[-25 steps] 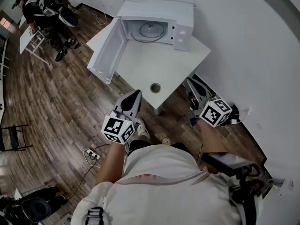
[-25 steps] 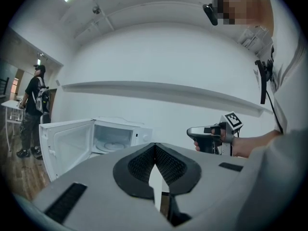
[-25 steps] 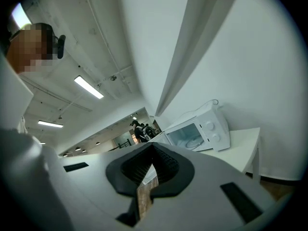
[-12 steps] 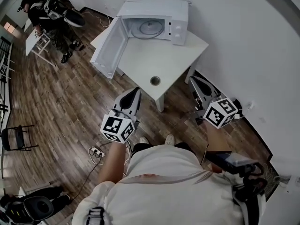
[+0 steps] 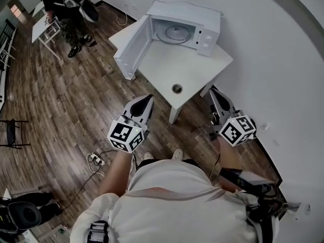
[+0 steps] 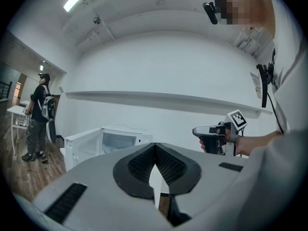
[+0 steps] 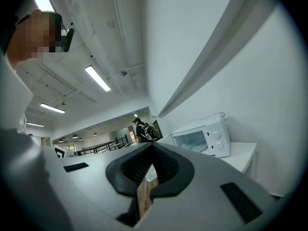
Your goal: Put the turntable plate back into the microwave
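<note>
Shifted right in the head view against a second ago: the white microwave (image 5: 185, 24) and its table (image 5: 177, 67); slid up into the top-left corner: the bystander (image 5: 66, 4). Closed tight, the left gripper (image 6: 155, 146), with ribbed pads (image 6: 137, 165) meeting at the tips; holds nothing, touches nothing. Likewise pressed together and empty, the right gripper (image 7: 153, 147), with only a strip of wood floor (image 7: 143, 196) showing through the slit below the tips. Both held in the air short of the table's near corner, well apart from the microwave. Lying inside the open cavity: the turntable plate (image 5: 177, 32), with the door (image 5: 132, 48) swung out to the left. Faint and hard to make out in either gripper view. On the bare tabletop, between grippers and microwave, a small round object (image 5: 176, 88), too small to identify. Cropped by the picture's edge, the bystander. Down on the wood floor, a power strip (image 5: 94, 159) with its cable; at the left edge, a dark chair (image 5: 10, 133).
</note>
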`<action>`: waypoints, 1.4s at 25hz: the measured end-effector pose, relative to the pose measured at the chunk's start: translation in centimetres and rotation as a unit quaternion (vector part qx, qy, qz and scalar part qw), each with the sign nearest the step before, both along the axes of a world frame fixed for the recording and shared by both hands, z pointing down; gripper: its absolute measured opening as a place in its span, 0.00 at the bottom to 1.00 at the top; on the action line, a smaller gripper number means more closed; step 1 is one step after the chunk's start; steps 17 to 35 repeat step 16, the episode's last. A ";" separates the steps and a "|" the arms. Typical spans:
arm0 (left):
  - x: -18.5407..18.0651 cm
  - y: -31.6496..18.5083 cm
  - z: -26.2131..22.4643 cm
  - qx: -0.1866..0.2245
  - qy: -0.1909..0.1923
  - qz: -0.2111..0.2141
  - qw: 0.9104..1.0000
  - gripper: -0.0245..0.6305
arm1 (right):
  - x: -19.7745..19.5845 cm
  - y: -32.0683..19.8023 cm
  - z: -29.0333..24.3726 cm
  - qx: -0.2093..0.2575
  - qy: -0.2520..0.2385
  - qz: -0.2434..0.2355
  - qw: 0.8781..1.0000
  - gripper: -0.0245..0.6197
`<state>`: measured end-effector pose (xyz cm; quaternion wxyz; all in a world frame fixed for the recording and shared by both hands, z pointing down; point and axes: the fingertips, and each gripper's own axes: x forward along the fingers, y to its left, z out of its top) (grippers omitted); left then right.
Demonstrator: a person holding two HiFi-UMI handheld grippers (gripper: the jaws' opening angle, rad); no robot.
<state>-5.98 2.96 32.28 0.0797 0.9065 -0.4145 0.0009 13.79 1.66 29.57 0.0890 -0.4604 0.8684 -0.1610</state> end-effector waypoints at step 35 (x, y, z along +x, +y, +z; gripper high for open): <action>-2.4 -0.3 -0.5 0.001 0.030 -0.006 1.000 0.05 | -2.5 -0.1 -0.5 -0.003 0.020 0.000 1.000 0.05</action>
